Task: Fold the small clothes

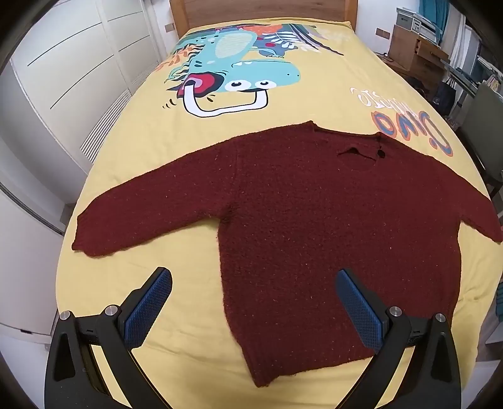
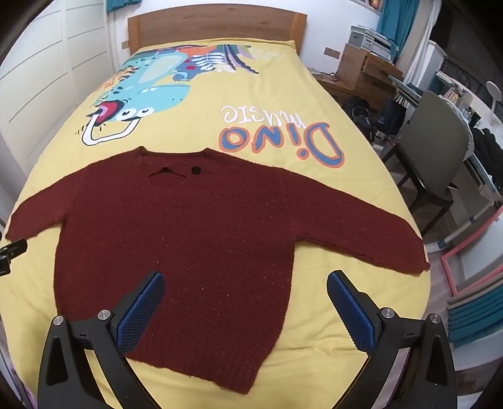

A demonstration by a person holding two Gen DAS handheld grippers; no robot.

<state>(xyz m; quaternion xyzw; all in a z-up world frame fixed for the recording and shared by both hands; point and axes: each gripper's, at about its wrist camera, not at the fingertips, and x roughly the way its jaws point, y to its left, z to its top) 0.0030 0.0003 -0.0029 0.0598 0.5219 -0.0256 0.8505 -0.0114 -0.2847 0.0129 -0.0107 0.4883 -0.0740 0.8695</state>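
Note:
A small dark red knitted sweater [image 1: 298,214] [image 2: 176,226] lies flat on the bed, both sleeves spread out sideways, neck toward the headboard, hem toward me. My left gripper [image 1: 253,283] hovers open above the sweater's lower left side, with one blue pad [image 1: 147,308] over the yellow cover and the other over the knit. My right gripper [image 2: 245,284] hangs open above the lower right part of the body and holds nothing. A bit of the left gripper [image 2: 12,248] shows at the left edge of the right wrist view, near the left sleeve's cuff.
The bed has a yellow cover [image 1: 201,132] [image 2: 283,107] with a dinosaur print and a wooden headboard [image 2: 217,25]. White wardrobe doors [image 1: 69,81] stand to the left. A chair [image 2: 437,151], a desk, bags and wooden drawers [image 2: 364,72] crowd the right side.

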